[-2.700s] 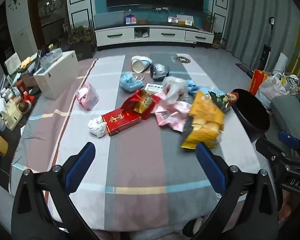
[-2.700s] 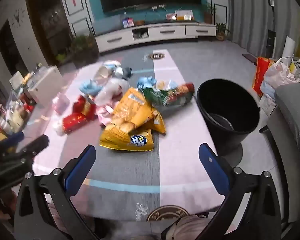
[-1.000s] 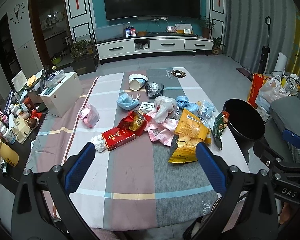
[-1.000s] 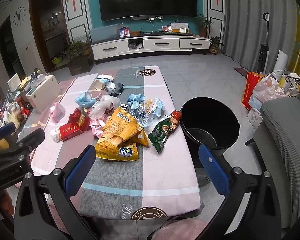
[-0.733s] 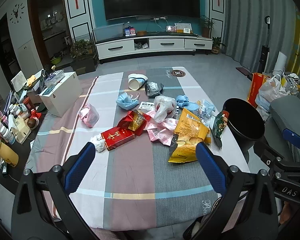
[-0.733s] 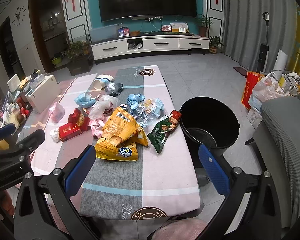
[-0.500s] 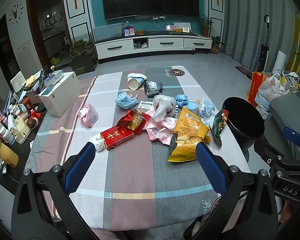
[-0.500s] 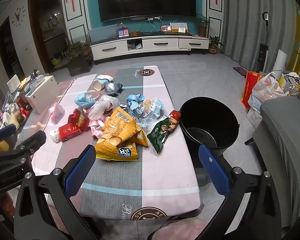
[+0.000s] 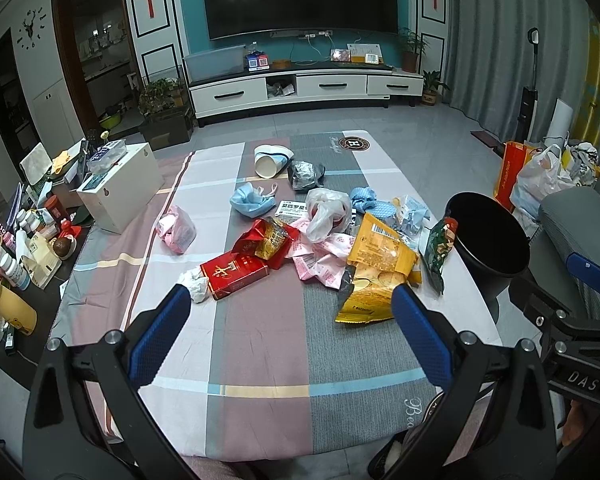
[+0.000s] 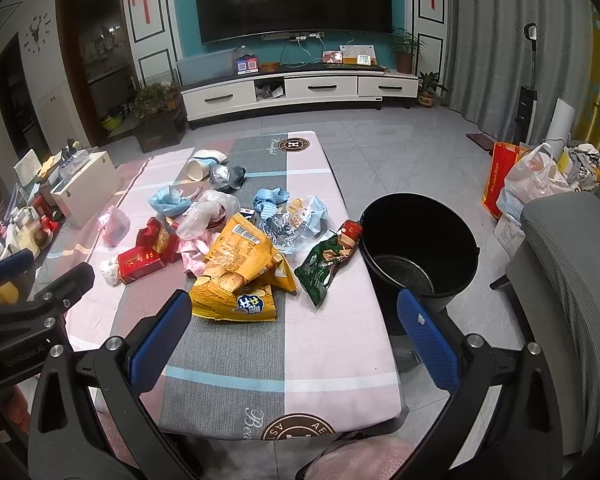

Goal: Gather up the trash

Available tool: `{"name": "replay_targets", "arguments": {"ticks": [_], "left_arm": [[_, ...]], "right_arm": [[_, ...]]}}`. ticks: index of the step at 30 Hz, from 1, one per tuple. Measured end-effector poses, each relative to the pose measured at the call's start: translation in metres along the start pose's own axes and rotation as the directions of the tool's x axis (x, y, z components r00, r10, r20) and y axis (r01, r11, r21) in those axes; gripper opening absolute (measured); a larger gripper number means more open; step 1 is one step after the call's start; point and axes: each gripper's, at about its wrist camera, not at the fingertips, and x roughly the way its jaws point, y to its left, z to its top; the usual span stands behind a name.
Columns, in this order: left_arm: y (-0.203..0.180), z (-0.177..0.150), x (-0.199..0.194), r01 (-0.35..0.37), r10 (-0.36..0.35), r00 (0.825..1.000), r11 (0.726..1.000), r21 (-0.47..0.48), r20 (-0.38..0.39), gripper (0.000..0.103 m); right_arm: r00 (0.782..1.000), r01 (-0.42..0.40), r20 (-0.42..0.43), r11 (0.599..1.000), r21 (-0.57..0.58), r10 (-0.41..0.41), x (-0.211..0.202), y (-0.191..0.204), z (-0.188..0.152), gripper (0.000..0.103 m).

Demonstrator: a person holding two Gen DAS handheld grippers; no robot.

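Note:
Trash lies in a heap on the cloth-covered table (image 9: pixel 260 344): a red box (image 9: pixel 234 274), a yellow chip bag (image 9: pixel 376 268), a green snack bag (image 10: pixel 328 260), a clear plastic bag (image 9: pixel 326 212), a blue face mask (image 9: pixel 252 202), a paper cup (image 9: pixel 270 164) and pink wrappers (image 9: pixel 320 260). A black bin (image 10: pixel 418 248) stands on the floor at the table's right edge. My left gripper (image 9: pixel 286 308) is open and empty, above the near part of the table. My right gripper (image 10: pixel 294 312) is open and empty, near the yellow bag (image 10: pixel 240 272).
A white box (image 9: pixel 120 192) and several bottles and jars (image 9: pixel 16 256) stand left of the table. A grey chair (image 10: pixel 568 280) is at the right. Bags (image 10: pixel 532 180) sit on the floor behind it. A TV cabinet (image 9: pixel 304 88) lines the far wall.
Both grippers have pulled back and up from the table since 2.7 s ago, so more of the room shows. In the last second hardly anything moved. Both stay open.

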Motion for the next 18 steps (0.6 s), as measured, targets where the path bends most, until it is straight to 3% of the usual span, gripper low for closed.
{"name": "replay_targets", "arguments": {"ticks": [18], "left_arm": [[-0.0042,0.0000,0.0061,0.004,-0.004,1.000,1.000,0.010,-0.013,0.100]], "right_arm": [[1.000,0.005,0.002,1.000,0.015,-0.005,0.0031,-0.0059,-0.0019,0.100]]}}
